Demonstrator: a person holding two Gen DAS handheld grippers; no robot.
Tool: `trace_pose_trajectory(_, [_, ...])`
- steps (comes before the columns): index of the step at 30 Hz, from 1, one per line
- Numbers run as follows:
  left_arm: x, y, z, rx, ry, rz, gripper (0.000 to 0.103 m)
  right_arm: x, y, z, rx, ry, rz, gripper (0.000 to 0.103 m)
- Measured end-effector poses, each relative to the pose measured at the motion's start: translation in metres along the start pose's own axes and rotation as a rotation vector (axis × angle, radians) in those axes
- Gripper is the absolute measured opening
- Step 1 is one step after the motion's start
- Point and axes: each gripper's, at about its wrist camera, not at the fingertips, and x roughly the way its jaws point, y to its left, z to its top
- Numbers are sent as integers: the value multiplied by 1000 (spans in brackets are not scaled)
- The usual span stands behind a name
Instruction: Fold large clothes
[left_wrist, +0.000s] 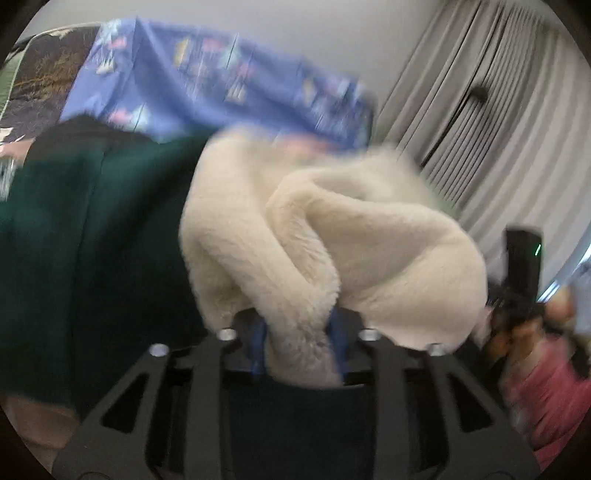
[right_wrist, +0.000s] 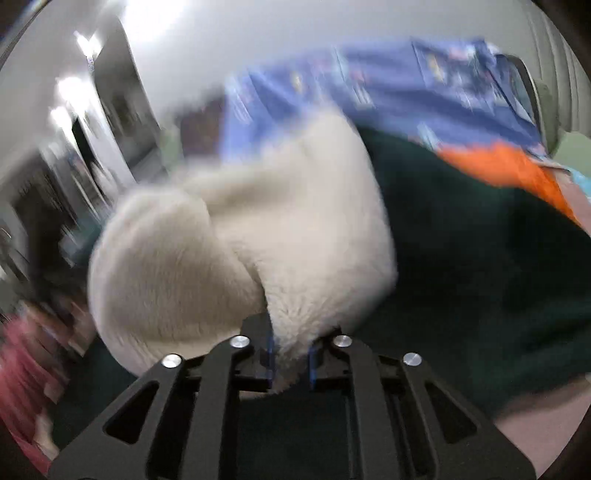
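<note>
Fingers of the left gripper (left_wrist: 298, 343) clamp a thick roll of the cream fleece garment (left_wrist: 332, 236); blue pads (left_wrist: 258, 343) press it from both sides. Right gripper (right_wrist: 291, 360) likewise pinches a bunched fold of the same fleece (right_wrist: 251, 240). Garment hangs bundled above a dark green cloth (left_wrist: 92, 240). Behind lies a blue patterned sheet (left_wrist: 221, 81). Grey curtains (left_wrist: 498, 110) stand at right. Both views are motion-blurred.

no legible txt, blue printed sheet (left_wrist: 207, 70) too blurry to read
</note>
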Motion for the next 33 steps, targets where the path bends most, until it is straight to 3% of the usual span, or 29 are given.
trace_pose_trajectory(2, [4,6,-17,14,48,71,55,3,-13,-15,65,49,40,44])
trace_pose_trajectory(3, [-3,10,-21,6,35,81,63,-7,-17,-18,88,22,44,49])
trace_pose_trajectory(7, [-38,16,-7,-18,-75,111,70,-50,-18,7,74,-154,-4,60])
trace_pose_trajectory(9, [-47,15,13,-21,-129,118,71,-62,-8,28,37,-205,-36,60])
trace_pose_trajectory(12, [-36,12,47,-2,-147,126,71,-60,7,64,-46,-240,-38,60])
trace_pose_trajectory(15, [3,10,79,46,-92,210,70,-37,18,84,-93,-219,-69,60])
trace_pose_trajectory(17, [25,12,89,53,-54,205,69,-18,14,96,-97,-186,-66,60])
trace_pose_trajectory(18, [37,14,94,55,-30,197,63,-8,10,99,-98,-165,-57,60])
trace_pose_trajectory(19, [46,15,97,55,-7,168,28,-1,11,99,-100,-152,-52,47])
trace_pose_trajectory(20, [49,17,96,50,9,131,13,3,7,111,-103,-153,-46,14])
trace_pose_trajectory(21, [50,17,100,25,4,115,12,0,6,118,-97,-171,-41,11])
trace_pose_trajectory(24, [22,10,117,-4,-158,74,10,-25,10,129,-63,-326,-12,9])
trace_pose_trajectory(27, [0,11,142,-25,-276,62,10,-39,11,145,-68,-420,-51,8])
trace_pose_trajectory(29, [4,10,153,-1,-288,94,10,-37,5,155,-54,-455,-88,6])
trace_pose_trajectory(31, [21,9,159,51,-272,165,10,-24,-6,166,-29,-484,-183,0])
trace_pose_trajectory(33, [60,20,157,71,-200,247,12,0,-23,168,18,-413,-189,0])
